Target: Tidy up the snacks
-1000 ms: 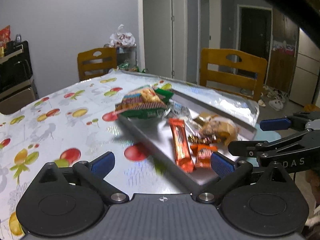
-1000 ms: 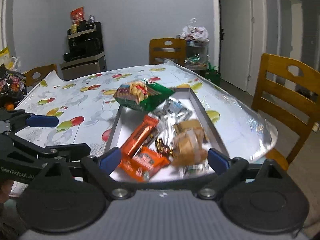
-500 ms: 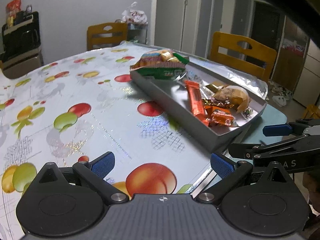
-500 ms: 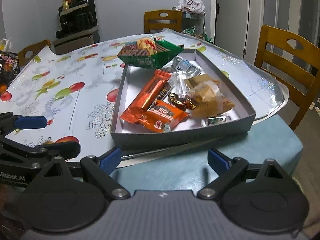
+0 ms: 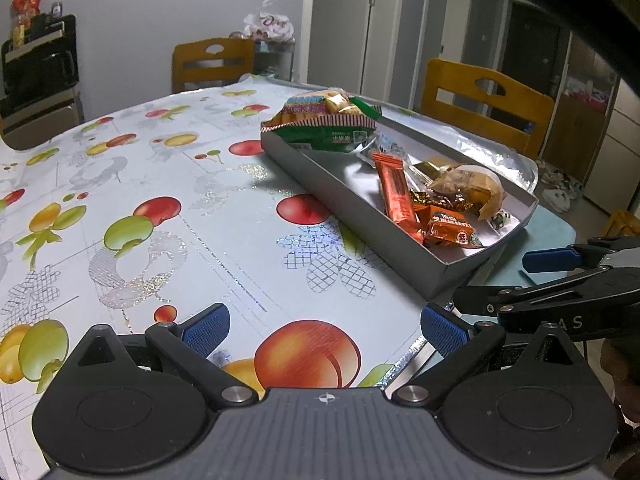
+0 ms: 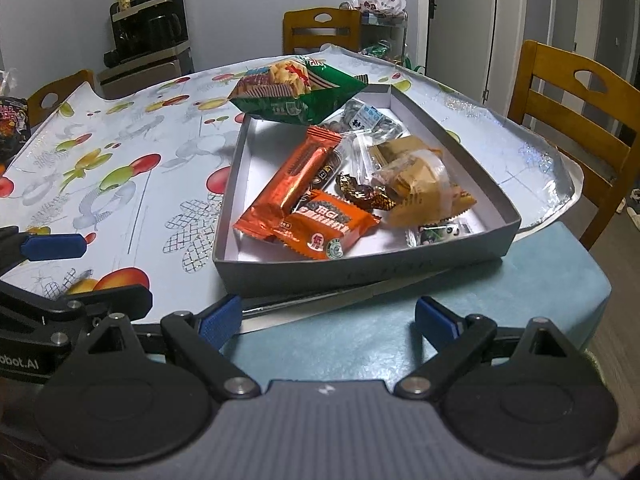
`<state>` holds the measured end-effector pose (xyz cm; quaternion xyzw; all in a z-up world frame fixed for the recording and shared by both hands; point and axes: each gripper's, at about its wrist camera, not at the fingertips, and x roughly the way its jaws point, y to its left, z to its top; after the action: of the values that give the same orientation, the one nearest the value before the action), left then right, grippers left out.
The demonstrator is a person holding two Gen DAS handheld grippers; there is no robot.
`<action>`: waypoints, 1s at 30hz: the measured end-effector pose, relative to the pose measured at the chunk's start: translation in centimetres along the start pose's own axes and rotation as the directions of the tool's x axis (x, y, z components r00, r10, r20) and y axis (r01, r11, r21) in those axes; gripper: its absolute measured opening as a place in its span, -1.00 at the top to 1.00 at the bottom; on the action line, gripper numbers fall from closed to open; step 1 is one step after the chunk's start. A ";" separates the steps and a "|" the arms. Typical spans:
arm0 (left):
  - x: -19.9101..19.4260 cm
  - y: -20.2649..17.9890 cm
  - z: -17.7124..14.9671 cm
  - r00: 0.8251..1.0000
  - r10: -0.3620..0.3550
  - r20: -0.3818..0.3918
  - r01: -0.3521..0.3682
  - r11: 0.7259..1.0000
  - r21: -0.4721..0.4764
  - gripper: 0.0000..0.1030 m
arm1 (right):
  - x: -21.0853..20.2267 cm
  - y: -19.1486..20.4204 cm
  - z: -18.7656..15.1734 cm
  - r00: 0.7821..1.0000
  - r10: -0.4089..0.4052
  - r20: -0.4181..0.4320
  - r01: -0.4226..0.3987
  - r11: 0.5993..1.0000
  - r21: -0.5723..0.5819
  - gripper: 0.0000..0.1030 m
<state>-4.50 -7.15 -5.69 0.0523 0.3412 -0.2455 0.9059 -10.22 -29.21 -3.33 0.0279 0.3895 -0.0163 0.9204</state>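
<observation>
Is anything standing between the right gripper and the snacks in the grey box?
Only the box's own near wall. The right gripper hangs open over the blue cloth at the table edge, facing the box, with nothing else between. The orange bar and the other snacks lie uncovered, reachable from above.

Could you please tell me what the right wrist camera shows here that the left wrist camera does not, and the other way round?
Only the right wrist view shows a dark snack packet at the table's far left edge. Only the left wrist view shows shoes on the floor past the table. Both show the grey box, the green cracker bag over its far end, the orange bar, and both open, empty grippers: right, left.
</observation>
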 end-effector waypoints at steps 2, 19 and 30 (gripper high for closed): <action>0.1 0.0 0.0 1.000 -0.001 -0.003 0.001 1.000 -0.001 -1.00 | 0.1 0.0 0.0 1.000 -0.001 -0.003 0.001 1.000 0.001 -0.84; 0.1 -0.1 0.0 1.000 -0.005 -0.005 0.005 1.000 0.003 -1.00 | 0.5 -0.2 0.0 1.000 0.001 -0.016 -0.001 1.000 0.008 -0.84; 0.2 -0.1 0.0 1.000 -0.006 -0.008 0.006 1.000 0.004 -1.00 | 0.5 -0.2 0.0 1.000 0.001 -0.015 -0.001 1.000 0.009 -0.85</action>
<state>-4.45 -7.34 -5.79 0.0541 0.3442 -0.2489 0.9037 -9.87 -29.38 -3.71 0.0322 0.3965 -0.0172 0.9173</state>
